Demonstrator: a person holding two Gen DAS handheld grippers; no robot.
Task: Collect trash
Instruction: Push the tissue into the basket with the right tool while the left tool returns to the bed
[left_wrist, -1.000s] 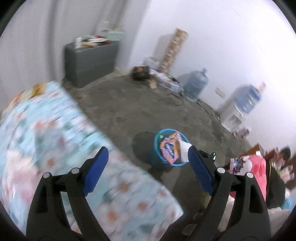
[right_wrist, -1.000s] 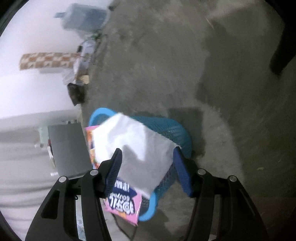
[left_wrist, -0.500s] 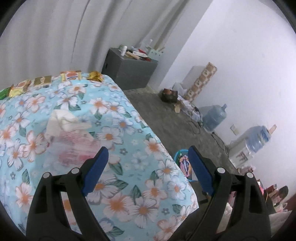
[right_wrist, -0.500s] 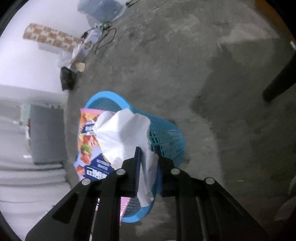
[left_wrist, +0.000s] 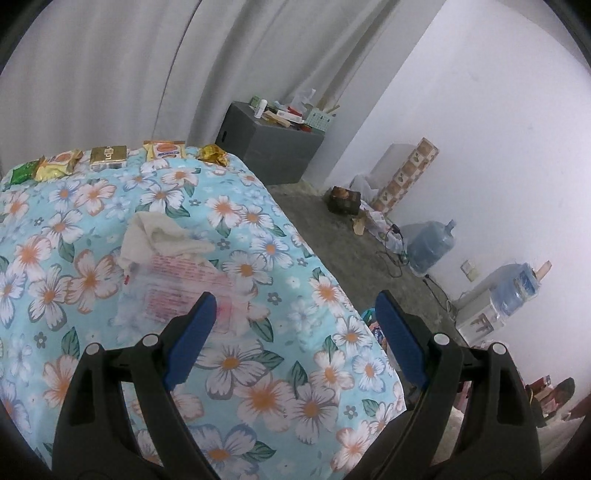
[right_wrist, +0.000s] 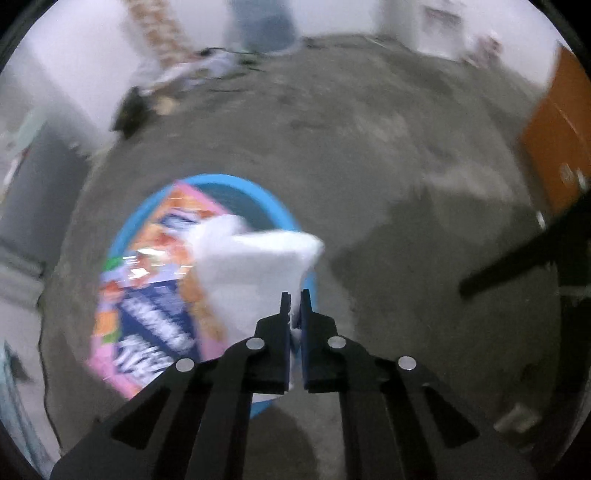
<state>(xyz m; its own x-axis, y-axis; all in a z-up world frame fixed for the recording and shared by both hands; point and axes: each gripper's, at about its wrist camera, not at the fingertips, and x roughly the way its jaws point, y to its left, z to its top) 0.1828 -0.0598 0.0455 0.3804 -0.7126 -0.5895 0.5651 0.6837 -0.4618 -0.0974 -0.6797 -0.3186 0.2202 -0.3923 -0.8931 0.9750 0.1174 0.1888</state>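
In the left wrist view the left gripper (left_wrist: 293, 314) hangs with its jaws spread wide and nothing between them, above a bed covered by a light blue floral sheet (left_wrist: 258, 391). On the sheet just ahead of the blue pads lie a crumpled white tissue (left_wrist: 159, 232) and, touching it, a clear plastic wrapper with pink print (left_wrist: 184, 291). Along the far edge of the bed sits a row of small snack packets (left_wrist: 107, 157). Beyond it stand a grey cabinet (left_wrist: 266, 151) by the curtain, water jugs (left_wrist: 428, 247) against the white wall, and a sliver of the blue trash basket (left_wrist: 369, 315) past the bed's corner. In the right wrist view, which is motion-blurred, the right gripper (right_wrist: 294, 299) has its jaws pinched nearly together on a white sheet of paper (right_wrist: 255, 266), held over the blue trash basket (right_wrist: 280, 218) on the grey concrete floor (right_wrist: 369, 147); a colourful snack bag (right_wrist: 155, 295) seems to stick out of the basket.
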